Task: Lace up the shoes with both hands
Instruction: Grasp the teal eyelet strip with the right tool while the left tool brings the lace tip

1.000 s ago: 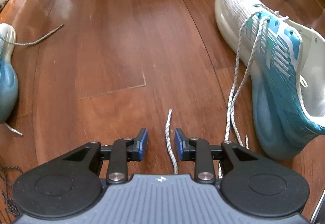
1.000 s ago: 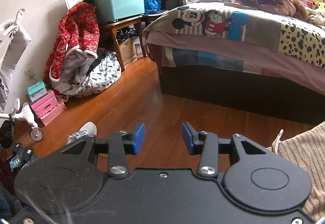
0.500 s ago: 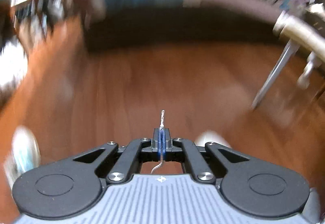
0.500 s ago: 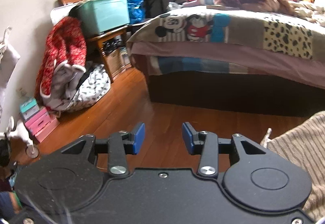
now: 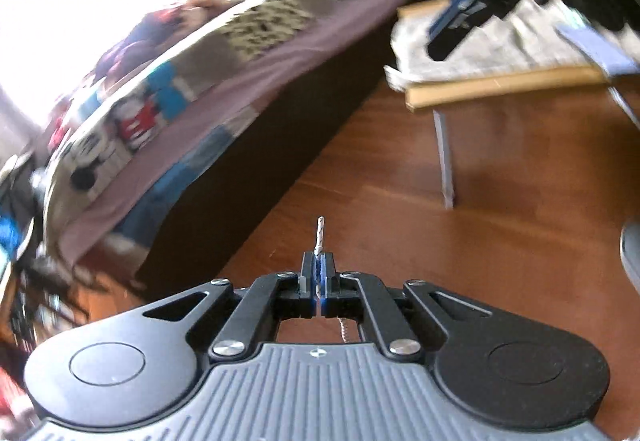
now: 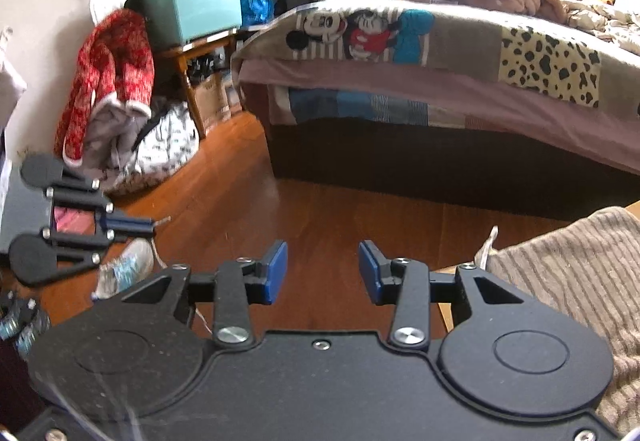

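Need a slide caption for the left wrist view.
Left tool shut on the shoelace tip, lifted above the wood floor beside the bed.

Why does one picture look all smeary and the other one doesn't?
Left wrist view: the bed and room are streaked with motion blur, the window glare washes out the top left, but the left gripper looks sharp. Right wrist view: mostly crisp, edges bent by the fisheye.

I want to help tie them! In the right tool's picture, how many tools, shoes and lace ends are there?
Tools: 2, left tool, shut on the lace end, and right tool, open.
Shoes: 1 clear; a blur at the left edge may be another.
Lace ends: 1.
Total: 4.
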The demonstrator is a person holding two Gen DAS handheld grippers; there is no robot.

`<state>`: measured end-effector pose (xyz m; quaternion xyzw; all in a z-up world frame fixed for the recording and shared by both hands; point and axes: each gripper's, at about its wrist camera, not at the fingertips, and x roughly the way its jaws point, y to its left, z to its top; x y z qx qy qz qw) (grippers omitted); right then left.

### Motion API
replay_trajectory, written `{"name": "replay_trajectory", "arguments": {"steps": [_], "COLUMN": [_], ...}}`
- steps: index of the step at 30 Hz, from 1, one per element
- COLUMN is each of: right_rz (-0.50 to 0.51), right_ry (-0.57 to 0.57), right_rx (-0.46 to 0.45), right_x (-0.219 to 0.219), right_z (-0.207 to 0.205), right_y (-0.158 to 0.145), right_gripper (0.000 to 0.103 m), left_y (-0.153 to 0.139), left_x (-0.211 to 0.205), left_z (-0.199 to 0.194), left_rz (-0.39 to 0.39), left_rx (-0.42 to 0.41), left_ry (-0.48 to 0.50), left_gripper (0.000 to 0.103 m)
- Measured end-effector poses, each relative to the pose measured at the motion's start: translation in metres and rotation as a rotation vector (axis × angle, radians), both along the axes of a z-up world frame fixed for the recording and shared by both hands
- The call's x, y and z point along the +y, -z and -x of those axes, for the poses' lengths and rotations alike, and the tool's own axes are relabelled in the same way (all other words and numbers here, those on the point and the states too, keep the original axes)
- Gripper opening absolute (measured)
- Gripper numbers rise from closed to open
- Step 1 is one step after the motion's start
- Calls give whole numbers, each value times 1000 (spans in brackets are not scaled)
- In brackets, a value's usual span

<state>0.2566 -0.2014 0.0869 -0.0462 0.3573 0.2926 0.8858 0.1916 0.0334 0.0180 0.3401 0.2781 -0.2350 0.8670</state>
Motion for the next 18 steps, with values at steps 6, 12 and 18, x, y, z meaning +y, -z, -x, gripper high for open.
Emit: {"name": "replay_trajectory", "arguments": {"steps": [6, 12, 18], "right_rz": [117, 246, 221], "right_ry": [-161, -360, -365], "right_rx": [116, 268, 416], "right_x": [11, 30, 60], "right_z": [0, 2, 6], "right_y": [61, 143, 199], "right_gripper": [34, 33, 33], "left_y": [64, 151, 201], "left_x": [-21, -39, -37], "left_z": [-3, 5, 1], "left_rz": [-157, -188, -71], "left_rx": [62, 181, 291], "left_ry": [224, 397, 398], "left_gripper": [0, 0, 0]}}
